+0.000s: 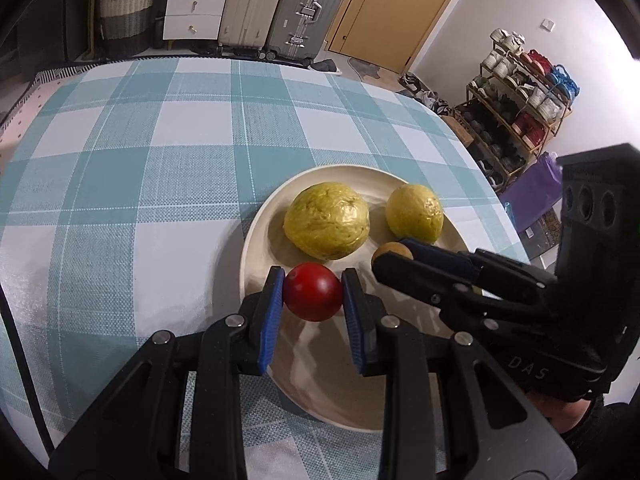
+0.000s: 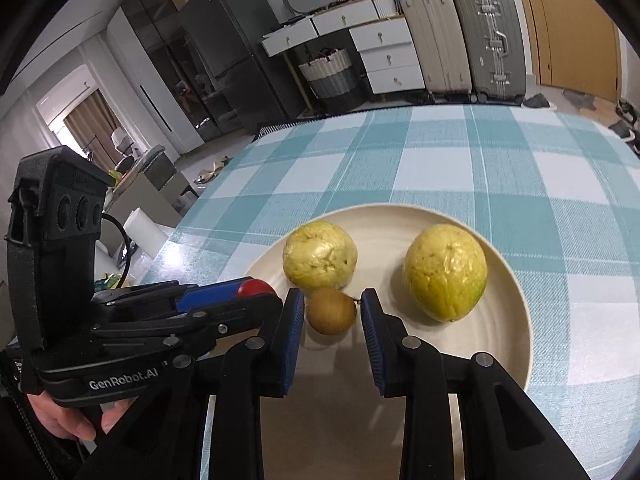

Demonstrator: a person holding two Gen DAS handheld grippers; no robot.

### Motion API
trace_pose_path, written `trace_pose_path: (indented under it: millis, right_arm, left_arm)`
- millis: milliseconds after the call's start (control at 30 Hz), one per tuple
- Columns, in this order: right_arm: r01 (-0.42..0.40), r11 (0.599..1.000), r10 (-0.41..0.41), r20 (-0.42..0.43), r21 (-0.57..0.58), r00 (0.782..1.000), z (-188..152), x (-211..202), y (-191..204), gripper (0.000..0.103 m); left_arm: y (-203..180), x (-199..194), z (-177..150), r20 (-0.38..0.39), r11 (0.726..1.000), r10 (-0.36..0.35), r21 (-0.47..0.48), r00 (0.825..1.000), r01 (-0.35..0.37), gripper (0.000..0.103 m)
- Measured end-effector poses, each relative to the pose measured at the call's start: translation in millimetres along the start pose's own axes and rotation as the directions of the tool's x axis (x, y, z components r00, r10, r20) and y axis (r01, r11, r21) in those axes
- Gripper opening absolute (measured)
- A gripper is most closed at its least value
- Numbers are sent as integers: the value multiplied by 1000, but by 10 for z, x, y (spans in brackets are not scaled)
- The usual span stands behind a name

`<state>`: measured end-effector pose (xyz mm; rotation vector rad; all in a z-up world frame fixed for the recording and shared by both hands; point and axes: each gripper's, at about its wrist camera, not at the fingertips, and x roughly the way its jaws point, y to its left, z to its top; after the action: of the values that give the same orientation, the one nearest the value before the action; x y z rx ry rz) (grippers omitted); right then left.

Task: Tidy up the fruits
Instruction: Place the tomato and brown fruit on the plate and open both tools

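Red fruit (image 1: 313, 291) between left gripper (image 1: 313, 280) pads, over plate (image 1: 256, 236).

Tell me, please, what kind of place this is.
Most likely a lived-in home, in a dining or living area. A checked tablecloth covers the table holding a plate of fruit, and suitcases, a shoe rack and a refrigerator stand around.

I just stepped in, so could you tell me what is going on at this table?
A person is sorting fruit on a cream plate with two handheld grippers. The left gripper has its jaws against both sides of a red fruit. The right gripper brackets a small brown fruit, with a gap on one side. Two yellow-green fruits lie untouched behind.
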<state>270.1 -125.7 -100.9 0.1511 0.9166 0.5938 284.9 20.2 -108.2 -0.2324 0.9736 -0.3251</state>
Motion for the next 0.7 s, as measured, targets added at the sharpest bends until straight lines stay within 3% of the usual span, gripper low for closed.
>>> trace_pose_path:
  millis: [133,600,700]
  right_arm:
    - [0,1000,0,18,-1,1000,5,-53,28,45]
    - [9,999,-13,114,33,993,-75,-510,5,52]
    - [21,999,-26,126,37,992,-122,-614,12,58]
  left_arm:
    - [-15,-53,2,12,1000,4,2,1000,-4,26]
    - [-144,-401,-88,61,998,50,25,997,-52,37]
    - [-186,-497,-141,74,997,67,30,995,-69,39]
